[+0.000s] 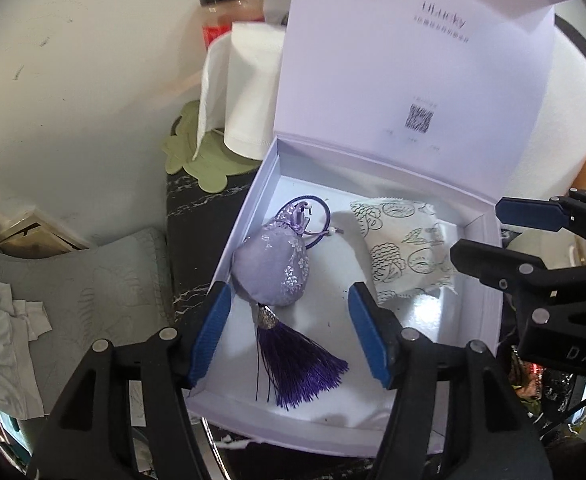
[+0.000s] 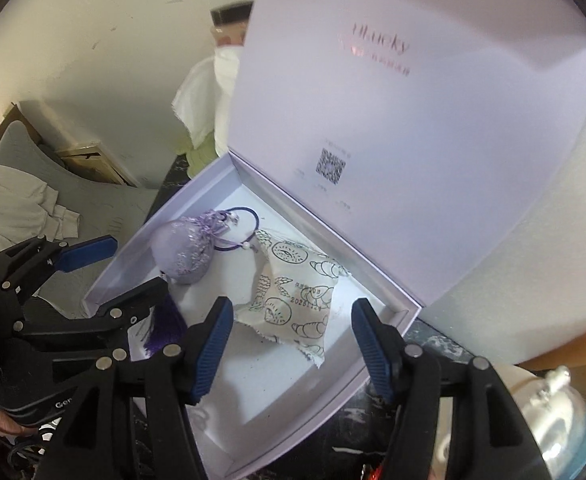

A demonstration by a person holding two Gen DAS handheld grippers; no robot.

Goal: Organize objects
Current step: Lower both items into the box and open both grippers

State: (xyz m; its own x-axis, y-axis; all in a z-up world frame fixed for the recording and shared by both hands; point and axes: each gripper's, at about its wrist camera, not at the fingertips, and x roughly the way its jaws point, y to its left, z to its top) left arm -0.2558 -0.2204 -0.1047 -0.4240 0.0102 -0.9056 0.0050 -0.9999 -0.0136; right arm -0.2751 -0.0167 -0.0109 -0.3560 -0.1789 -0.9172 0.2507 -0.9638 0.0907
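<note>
The box (image 1: 249, 216) sits on a dark marbled top with its lid (image 1: 413, 60) propped upright at the back, which leaves the tray free to reach from above. Two things lie in it, side by side and apart, probably set there to be packed — a lilac sachet (image 1: 271, 268) on the left, its purple tassel (image 1: 301, 372) trailing toward the near wall, and a printed packet (image 1: 403, 252) on the right. The left gripper (image 1: 289, 334) hangs over the sachet's lower end, jaws standing wide and holding nothing; the tassel lies between the pads but below them, untouched. The right gripper (image 2: 287, 346) hangs over the packet's near corner, jaws likewise wide and empty — the packet (image 2: 297, 300) lies just beyond its pads.
</note>
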